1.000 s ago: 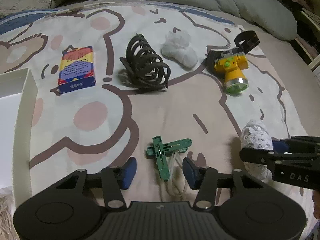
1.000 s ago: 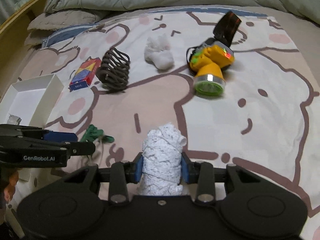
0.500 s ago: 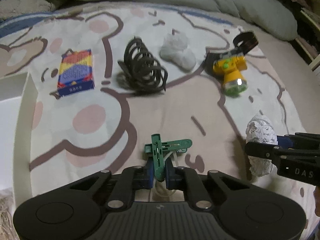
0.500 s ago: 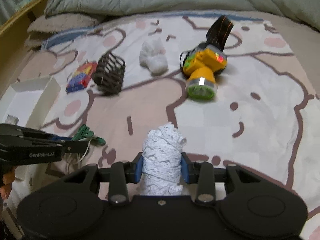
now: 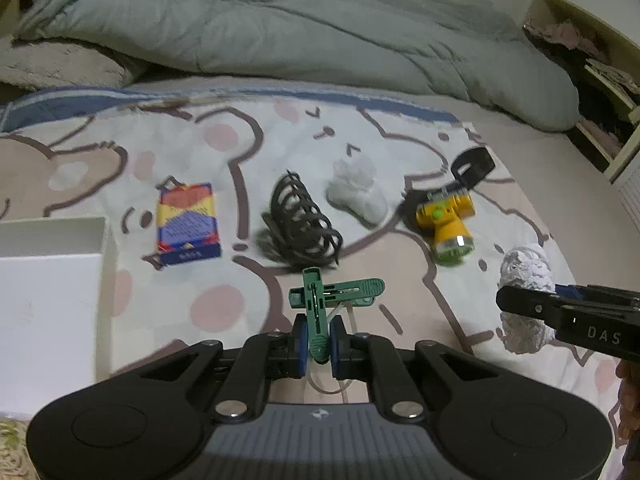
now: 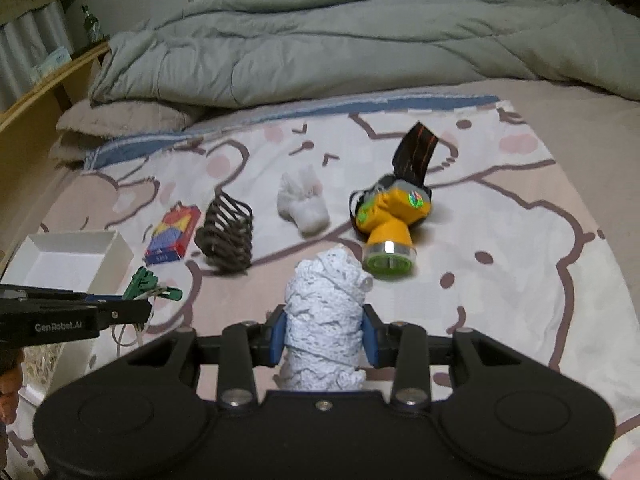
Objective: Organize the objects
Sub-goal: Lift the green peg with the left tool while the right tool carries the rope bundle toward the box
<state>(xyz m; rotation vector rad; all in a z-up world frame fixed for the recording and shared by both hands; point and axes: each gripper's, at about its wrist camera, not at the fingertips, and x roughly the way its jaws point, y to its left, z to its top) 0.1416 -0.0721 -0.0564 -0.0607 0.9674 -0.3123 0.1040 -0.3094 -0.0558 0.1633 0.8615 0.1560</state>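
Observation:
My left gripper [image 5: 318,344] is shut on the green clothes pegs [image 5: 320,304], tied with a pale string, and holds them above the bed sheet; they also show in the right wrist view [image 6: 150,284]. My right gripper [image 6: 324,334] is shut on a white lace roll [image 6: 326,320], lifted off the sheet; the roll also shows at the right of the left wrist view [image 5: 524,300]. A white open box [image 5: 48,300] stands at the left, also seen in the right wrist view [image 6: 72,256].
On the bear-print sheet lie a colourful card box [image 5: 186,218], a dark coiled hair clip [image 5: 302,224], a white sock [image 5: 356,196] and a yellow headlamp [image 5: 448,220]. A grey duvet [image 5: 300,28] lies at the back. A wooden shelf [image 6: 44,92] stands at the left.
My left gripper closed on the green pegs and lifted them off the sheet. My right gripper rose with the lace roll in it. Both views now sit higher and tilt further toward the duvet.

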